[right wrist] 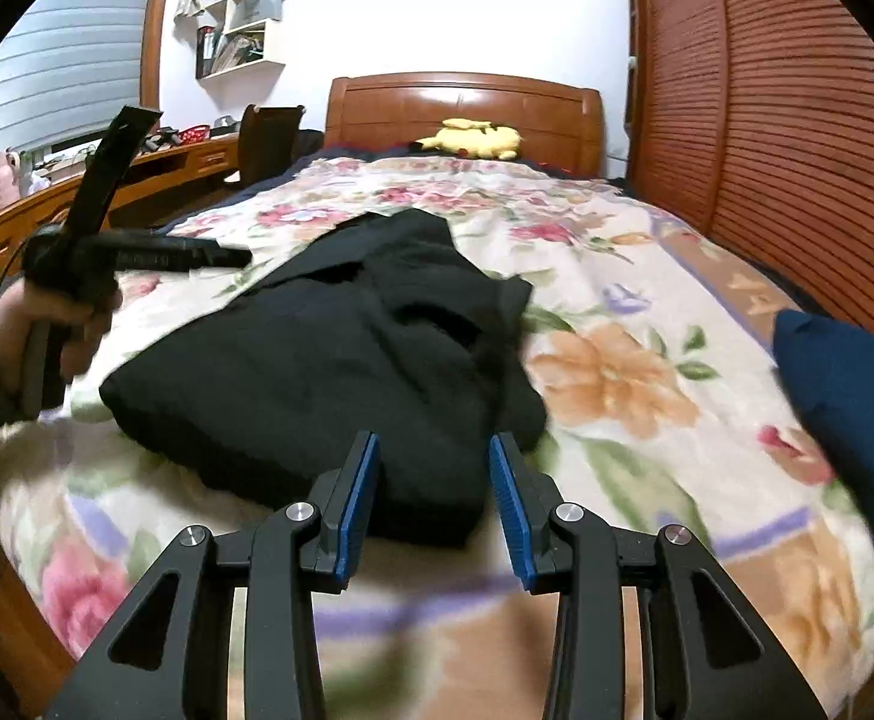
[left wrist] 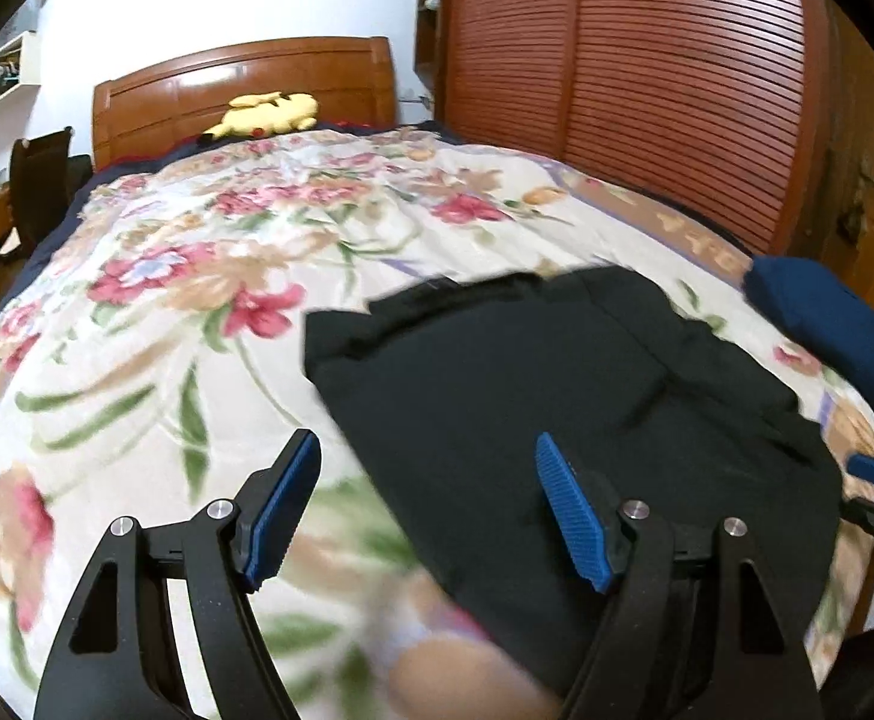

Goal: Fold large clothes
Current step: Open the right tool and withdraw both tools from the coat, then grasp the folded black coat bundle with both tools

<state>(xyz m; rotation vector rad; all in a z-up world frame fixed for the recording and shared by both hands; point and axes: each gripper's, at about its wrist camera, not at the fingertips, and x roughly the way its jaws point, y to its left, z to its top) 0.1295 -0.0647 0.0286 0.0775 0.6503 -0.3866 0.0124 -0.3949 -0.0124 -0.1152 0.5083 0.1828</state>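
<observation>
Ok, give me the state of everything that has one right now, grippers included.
Black garment: partly folded, rumpled, lying on the floral quilt.
Left gripper: open, empty, above the garment's edge.
Right gripper: open, holding nothing.
Louvred wardrobe doors: closed.

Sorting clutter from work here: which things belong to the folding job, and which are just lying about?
Job: black garment; left gripper; right gripper.
Lying about: yellow plush toy; blue pillow; floral bedspread, the work surface.
</observation>
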